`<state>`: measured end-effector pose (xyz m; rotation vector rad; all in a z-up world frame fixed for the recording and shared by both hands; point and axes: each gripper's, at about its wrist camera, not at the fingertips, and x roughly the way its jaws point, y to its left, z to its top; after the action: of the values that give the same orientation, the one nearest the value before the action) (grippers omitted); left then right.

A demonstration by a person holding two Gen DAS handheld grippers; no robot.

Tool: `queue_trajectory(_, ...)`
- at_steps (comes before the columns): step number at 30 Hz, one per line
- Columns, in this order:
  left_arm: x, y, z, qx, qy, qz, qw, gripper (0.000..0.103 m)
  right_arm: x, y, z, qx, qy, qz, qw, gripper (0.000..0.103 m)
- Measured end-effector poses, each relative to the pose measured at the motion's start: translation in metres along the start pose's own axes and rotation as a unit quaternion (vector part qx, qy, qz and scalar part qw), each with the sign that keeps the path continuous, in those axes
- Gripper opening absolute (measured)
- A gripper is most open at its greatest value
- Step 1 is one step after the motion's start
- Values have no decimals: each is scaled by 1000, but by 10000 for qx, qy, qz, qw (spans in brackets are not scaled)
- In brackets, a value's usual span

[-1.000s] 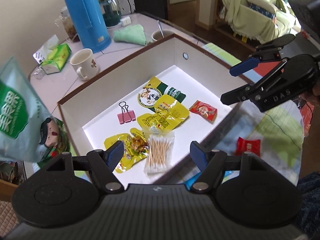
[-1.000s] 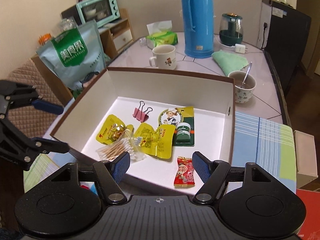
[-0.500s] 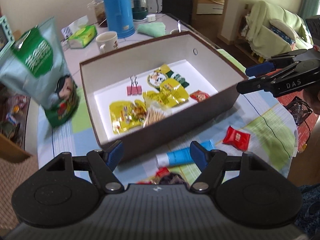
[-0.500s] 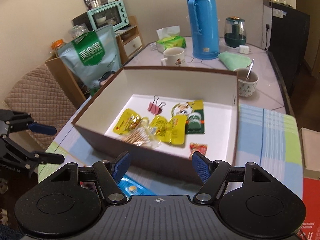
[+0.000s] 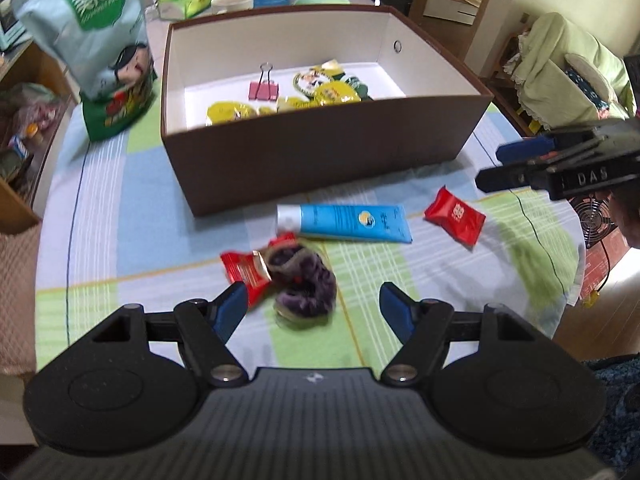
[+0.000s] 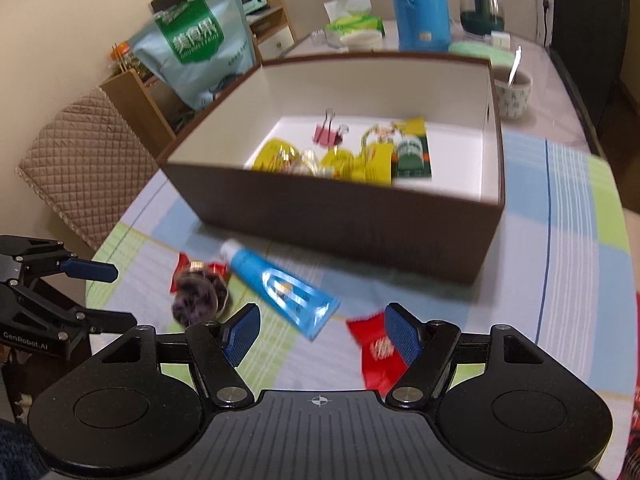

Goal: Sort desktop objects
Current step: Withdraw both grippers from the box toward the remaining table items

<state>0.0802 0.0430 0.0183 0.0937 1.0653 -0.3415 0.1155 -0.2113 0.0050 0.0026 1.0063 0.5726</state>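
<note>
A: What has changed over the last second?

B: Both grippers have pulled back from above the brown cardboard box with white lining (image 5: 320,152). Their views now take in the checked tablecloth (image 5: 120,216) in front of it, which was hidden before.

A: Are they holding anything?

B: No. The left gripper (image 5: 312,308) has its jaws spread and empty, and so does the right gripper (image 6: 322,334).

A: What remains outside?

B: A blue squeeze tube with a white cap (image 5: 348,222) lies just beside the box's front wall, a red square sachet (image 5: 454,216) to its right, and a purple fuzzy item (image 5: 302,284) touches a red torn wrapper (image 5: 246,268) near the left gripper.

A: Meaning?

B: Probably the next picks: purple item for the left, sachet for the right.
</note>
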Motion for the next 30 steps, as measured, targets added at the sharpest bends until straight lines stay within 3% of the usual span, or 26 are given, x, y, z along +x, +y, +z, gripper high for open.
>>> queue_trajectory(5,9,-5,-11,-139,151,-30,9998,69,4,-1,-17,82,179,7,9998,72)
queue_trajectory(19,23,-20,-16,94,285,-92,9995,69,6,9,-32,30,312,-118,9994,72)
queue_trajectory(30,41,-16,-14,107,210,-136,9996,57,13,6,-30,108,412,-176,9989,72)
